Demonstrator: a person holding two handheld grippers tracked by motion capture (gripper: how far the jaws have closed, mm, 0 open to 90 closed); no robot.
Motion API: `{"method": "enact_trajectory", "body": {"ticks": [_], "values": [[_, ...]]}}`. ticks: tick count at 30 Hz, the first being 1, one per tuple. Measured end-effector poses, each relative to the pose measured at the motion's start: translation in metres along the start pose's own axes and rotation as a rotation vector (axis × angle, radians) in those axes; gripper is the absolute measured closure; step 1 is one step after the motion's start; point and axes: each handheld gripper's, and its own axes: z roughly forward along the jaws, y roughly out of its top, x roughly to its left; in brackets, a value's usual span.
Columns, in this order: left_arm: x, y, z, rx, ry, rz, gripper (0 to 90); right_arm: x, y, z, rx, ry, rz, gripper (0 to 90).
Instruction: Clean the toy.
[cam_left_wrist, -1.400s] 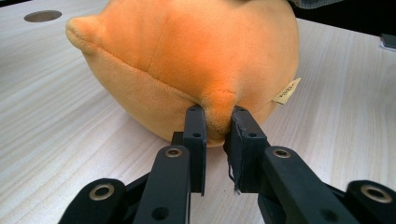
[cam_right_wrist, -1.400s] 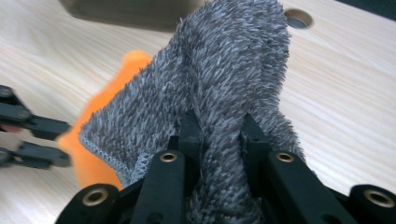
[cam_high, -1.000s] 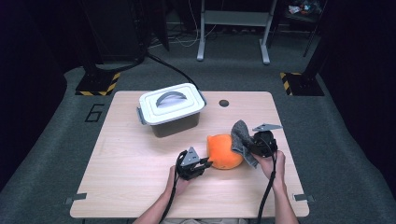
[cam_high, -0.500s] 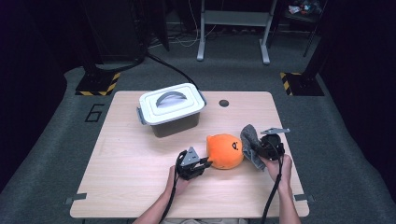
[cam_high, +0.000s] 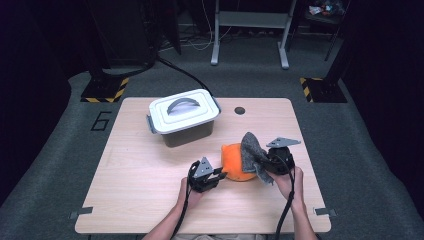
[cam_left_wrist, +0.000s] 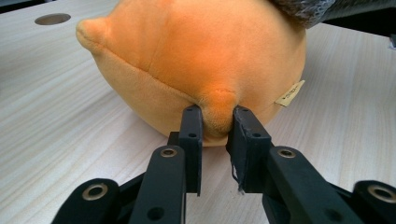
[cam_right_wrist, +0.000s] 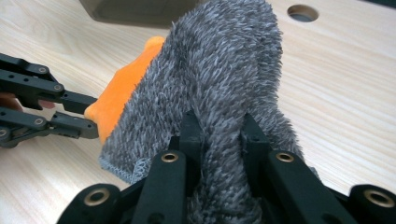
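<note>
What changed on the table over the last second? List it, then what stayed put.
The right gripper carried the grey cloth it clamps back against the orange plush after swinging it out to the right. The left gripper kept its pinch on a fold of the plush, its jaws having just been opening slightly. The lidded box, the table and the left hand stayed as they were.

The right gripper (cam_right_wrist: 218, 135) is pinching a fold of shaggy grey cloth (cam_right_wrist: 224, 70) between its jaws, draping it against an orange plush toy (cam_right_wrist: 123, 91). At the left, the left gripper (cam_right_wrist: 91, 116) is nipping the toy's edge above the bench (cam_right_wrist: 341, 93).
</note>
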Motion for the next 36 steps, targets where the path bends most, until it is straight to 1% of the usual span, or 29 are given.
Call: {"method": "enact_trajectory", "body": {"ticks": [1, 2, 3, 4, 5, 6, 7, 8, 9, 11, 13, 14, 15, 16, 17, 19, 21, 22, 24, 26, 27, 29, 31, 32, 36], "values": [[0.0, 0.0, 0.0, -0.01, 0.01, 0.004, 71.9, -0.002, 0.0, 0.004, -0.002, 0.002, 0.018, 75.9], [0.0, 0.0, 0.0, -0.011, 0.014, 0.004, 71.9, -0.002, 0.0, 0.004, -0.002, 0.002, 0.018, 75.9], [0.0, 0.0, 0.0, -0.009, 0.017, 0.004, 69.2, -0.005, 0.0, 0.005, -0.005, 0.001, 0.023, 75.9], [-0.001, 0.001, -0.001, 0.002, 0.019, 0.011, 66.0, -0.006, 0.0, 0.006, -0.006, 0.003, 0.031, 76.0], [-0.003, 0.001, 0.0, 0.002, 0.033, 0.016, 62.5, -0.006, 0.001, 0.007, -0.008, -0.001, 0.043, 76.1], [-0.004, 0.001, 0.001, 0.011, 0.039, 0.026, 58.4, -0.007, 0.002, 0.008, -0.007, -0.011, 0.047, 76.1], [-0.005, 0.001, 0.002, 0.011, 0.054, 0.027, 54.4, -0.007, 0.003, 0.009, -0.008, -0.012, 0.065, 76.1], [-0.006, 0.002, 0.001, 0.014, 0.063, 0.031, 51.2, -0.008, 0.003, 0.01, -0.005, -0.013, 0.072, 76.1], [-0.005, 0.002, 0.0, 0.014, 0.065, 0.035, 50.4, -0.009, 0.004, 0.011, -0.003, -0.02, 0.079, 76.2], [-0.005, 0.003, 0.0, 0.003, 0.073, 0.03, 48.9, -0.011, 0.005, 0.012, -0.002, -0.023, 0.082, 76.1], [-0.004, 0.004, 0.0, -0.005, 0.076, 0.036, 48.9, -0.012, 0.006, 0.014, 0.004, -0.026, 0.098, 76.1], [-0.005, 0.005, -0.001, -0.002, 0.078, 0.05, 48.9, -0.013, 0.006, 0.015, 0.004, -0.028, 0.099, 76.2], [-0.006, 0.006, 0.0, -0.002, 0.084, 0.055, 48.9, -0.014, 0.006, 0.015, 0.006, -0.031, 0.104, 76.1], [-0.007, 0.008, 0.001, -0.004, 0.087, 0.075, 49.0, -0.014, 0.007, 0.016, 0.008, -0.034, 0.104, 76.1], [-0.008, 0.01, 0.002, -0.004, 0.087, 0.084, 49.0, -0.014, 0.007, 0.016, 0.008, -0.034, 0.113, 76.1], [-0.01, 0.011, 0.006, 0.013, 0.096, 0.102, 50.8, -0.014, 0.008, 0.017, 0.006, -0.034, 0.113, 76.1], [-0.011, 0.012, 0.01, 0.016, 0.103, 0.108, 59.0, -0.013, 0.008, 0.017, 0.006, -0.039, 0.105, 76.1], [-0.011, 0.012, 0.01, 0.012, 0.103, 0.11, 59.0, -0.013, 0.008, 0.017, 0.006, -0.039, 0.105, 76.1], [-0.01, 0.012, 0.01, 0.005, 0.099, 0.108, 66.2, -0.013, 0.008, 0.016, 0.004, -0.045, 0.102, 76.1], [-0.007, 0.012, 0.009, -0.002, 0.077, 0.094, 73.6, -0.012, 0.009, 0.013, 0.001, -0.05, 0.1, 76.1], [-0.006, 0.012, 0.008, -0.01, 0.07, 0.086, 78.5, -0.011, 0.009, 0.009, -0.014, -0.055, 0.091, 76.1], [-0.003, 0.013, 0.006, -0.017, 0.052, 0.063, 79.7, -0.01, 0.01, 0.006, -0.022, -0.058, 0.087, 76.1], [-0.001, 0.015, 0.005, -0.025, 0.033, 0.059, 81.3, -0.006, 0.012, 0.002, -0.031, -0.054, 0.081, 76.1], [-0.002, 0.016, 0.004, -0.024, 0.019, 0.052, 81.8, -0.003, 0.014, -0.001, -0.035, -0.053, 0.069, 76.1], [-0.002, 0.021, 0.003, -0.034, -0.015, 0.041, 82.5, 0.009, 0.022, -0.007, -0.042, -0.035, 0.017, 76.1]]}}
